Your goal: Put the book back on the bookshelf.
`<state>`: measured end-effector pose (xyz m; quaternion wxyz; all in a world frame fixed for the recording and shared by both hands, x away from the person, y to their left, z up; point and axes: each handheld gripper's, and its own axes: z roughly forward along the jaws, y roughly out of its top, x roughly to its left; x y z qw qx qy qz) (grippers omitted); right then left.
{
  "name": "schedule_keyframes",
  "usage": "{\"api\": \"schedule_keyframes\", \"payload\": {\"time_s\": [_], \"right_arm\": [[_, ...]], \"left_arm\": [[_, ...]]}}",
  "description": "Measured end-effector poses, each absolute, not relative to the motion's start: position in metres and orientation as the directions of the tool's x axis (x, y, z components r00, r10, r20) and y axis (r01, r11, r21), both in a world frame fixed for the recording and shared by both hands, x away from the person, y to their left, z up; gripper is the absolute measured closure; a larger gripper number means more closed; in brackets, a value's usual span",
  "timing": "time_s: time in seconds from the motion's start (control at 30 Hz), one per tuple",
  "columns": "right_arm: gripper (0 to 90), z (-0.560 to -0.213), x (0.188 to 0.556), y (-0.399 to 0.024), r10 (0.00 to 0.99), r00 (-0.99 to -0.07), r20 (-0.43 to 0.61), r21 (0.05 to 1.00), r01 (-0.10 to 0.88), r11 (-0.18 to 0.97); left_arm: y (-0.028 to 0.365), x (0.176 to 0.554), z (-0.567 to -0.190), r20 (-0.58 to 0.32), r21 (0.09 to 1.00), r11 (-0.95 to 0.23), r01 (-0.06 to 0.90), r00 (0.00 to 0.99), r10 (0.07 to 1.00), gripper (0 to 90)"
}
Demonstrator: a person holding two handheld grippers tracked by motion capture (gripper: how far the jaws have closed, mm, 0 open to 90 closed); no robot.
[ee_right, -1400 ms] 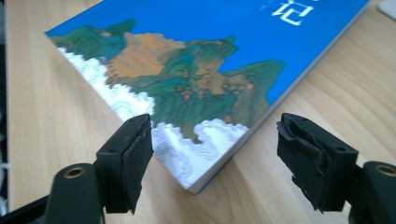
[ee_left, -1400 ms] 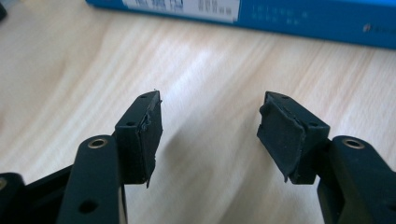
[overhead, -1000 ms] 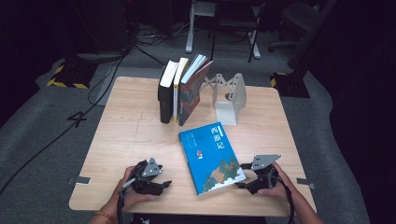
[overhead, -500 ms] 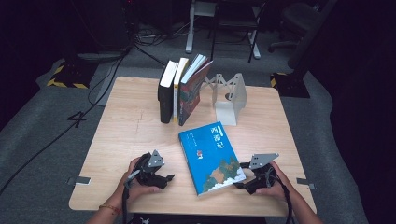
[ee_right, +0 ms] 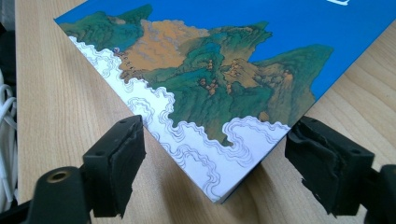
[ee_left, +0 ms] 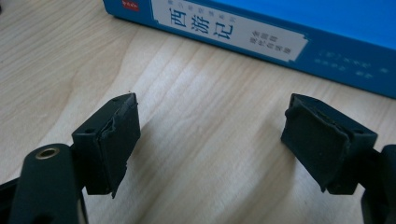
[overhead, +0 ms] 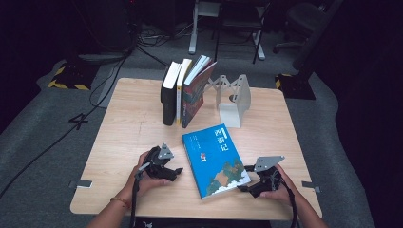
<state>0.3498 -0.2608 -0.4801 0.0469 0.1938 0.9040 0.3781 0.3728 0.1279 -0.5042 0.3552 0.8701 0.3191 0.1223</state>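
With both grippers, left (overhead: 177,172) and right (overhead: 243,184), open beside the blue book (overhead: 214,156) near the table's (overhead: 123,123) front edge, I next need to grip its corner.

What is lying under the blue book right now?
The blue book lies flat on the bare wooden table. Nothing sticks out around its edges; whatever is beneath its middle is covered and cannot be seen.

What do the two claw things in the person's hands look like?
Both are black. The left gripper and right gripper each carry a grey three-cornered plate on top and trail a dark cable. Their jaws end in chunky black rubbery pads, a bit ragged. The left wrist wears a thin bracelet.
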Motion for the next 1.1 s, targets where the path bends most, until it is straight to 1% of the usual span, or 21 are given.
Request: {"api": "schedule_keyframes", "payload": {"time_s": [0.13, 0.3, 0.4, 0.53, 0.6, 0.63, 0.67, 0.7, 0.9, 1.1], "right_arm": [[19.5, -0.483, 0.351, -0.263, 0.387, -0.919, 0.077, 0.709, 0.324, 0.627], [17.4, -0.483, 0.348, -0.261, 0.387, -0.92, 0.054, 0.707, 0.309, 0.636], [17.5, -0.483, 0.348, -0.261, 0.39, -0.919, 0.059, 0.709, 0.313, 0.631], [17.6, -0.483, 0.347, -0.26, 0.391, -0.919, 0.055, 0.706, 0.313, 0.635], [19.0, -0.483, 0.347, -0.26, 0.382, -0.921, 0.072, 0.71, 0.317, 0.63], [20.5, -0.483, 0.345, -0.26, 0.363, -0.928, 0.087, 0.711, 0.313, 0.63], [24.2, -0.482, 0.344, -0.259, 0.353, -0.931, 0.089, 0.711, 0.308, 0.632], [25.2, -0.481, 0.339, -0.255, 0.328, -0.941, 0.083, 0.706, 0.288, 0.647], [25.0, -0.481, 0.33, -0.245, 0.298, -0.952, 0.074, 0.704, 0.262, 0.66], [25.0, -0.479, 0.319, -0.229, 0.243, -0.967, 0.076, 0.707, 0.224, 0.671]], "left_arm": [[0.125, 0.379, -0.504, -0.015, 0.696, -0.545, 0.468, 0.767, 0.641, 18.9], [0.121, 0.39, -0.504, -0.011, 0.695, -0.549, 0.464, 0.77, 0.638, 18.7], [0.117, 0.396, -0.504, 0.013, 0.7, -0.548, 0.457, 0.76, 0.65, 19.1], [0.115, 0.408, -0.504, -0.008, 0.695, -0.529, 0.486, 0.742, 0.671, 19.1], [0.115, 0.412, -0.504, -0.01, 0.696, -0.517, 0.498, 0.727, 0.686, 17.3], [0.116, 0.415, -0.504, -0.012, 0.694, -0.515, 0.503, 0.723, 0.69, 17.3], [0.117, 0.417, -0.504, -0.016, 0.697, -0.503, 0.511, 0.713, 0.701, 18.2], [0.118, 0.421, -0.504, -0.018, 0.697, -0.501, 0.514, 0.71, 0.704, 19.2], [0.118, 0.43, -0.503, -0.018, 0.7, -0.491, 0.518, 0.701, 0.713, 22.7], [0.117, 0.433, -0.504, -0.024, 0.706, -0.482, 0.519, 0.698, 0.716, 25.9]]}}
